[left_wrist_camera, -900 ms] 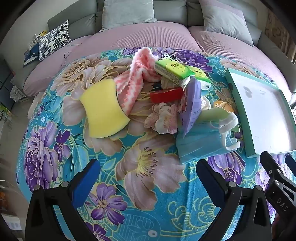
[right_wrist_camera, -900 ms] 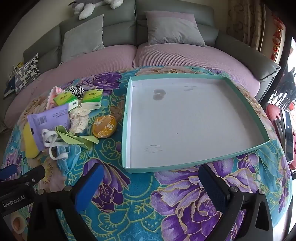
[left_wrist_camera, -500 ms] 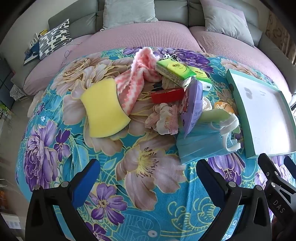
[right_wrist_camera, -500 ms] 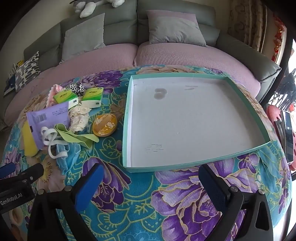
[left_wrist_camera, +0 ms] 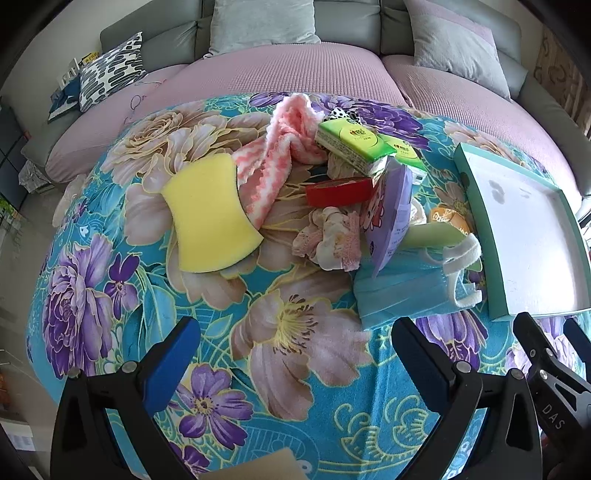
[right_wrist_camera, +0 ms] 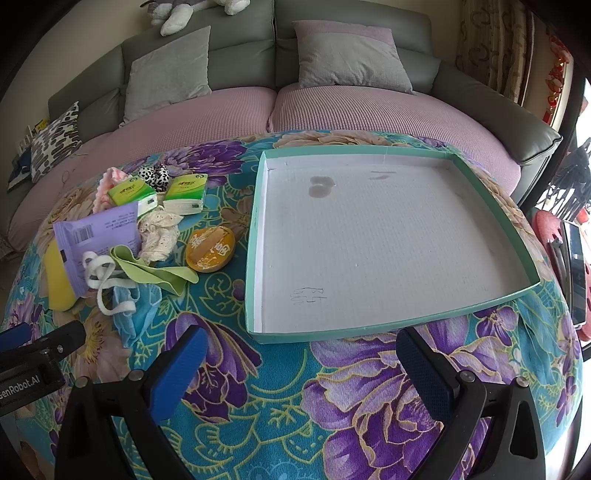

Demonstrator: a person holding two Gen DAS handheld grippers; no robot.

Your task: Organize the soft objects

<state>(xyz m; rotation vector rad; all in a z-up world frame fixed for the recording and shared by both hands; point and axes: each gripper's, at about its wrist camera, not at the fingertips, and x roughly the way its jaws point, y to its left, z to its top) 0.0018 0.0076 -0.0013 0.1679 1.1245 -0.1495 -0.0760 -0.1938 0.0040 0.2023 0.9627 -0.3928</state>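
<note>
While soft things lie heaped beside the tray (right_wrist_camera: pixel 255 236), both claws gape empty.

Occlusions and cut-offs, both wrist views

Purple packet (left_wrist_camera: pixel 391 218) covers part of the orange disc (left_wrist_camera: pixel 448 219) and the green cloth (left_wrist_camera: pixel 432 234); under the green tissue pack (left_wrist_camera: pixel 352 142) a pale crumpled item can't be identified. Spotted item (left_wrist_camera: pixel 338 113) barely peeks out behind the pink towel (left_wrist_camera: pixel 273 158). Tan object (left_wrist_camera: pixel 258 467) cut by the bottom edge. In the right view, plush toy (right_wrist_camera: pixel 184 11) cropped at the top and yellow sponge (right_wrist_camera: pixel 57 277) mostly buried.
</note>
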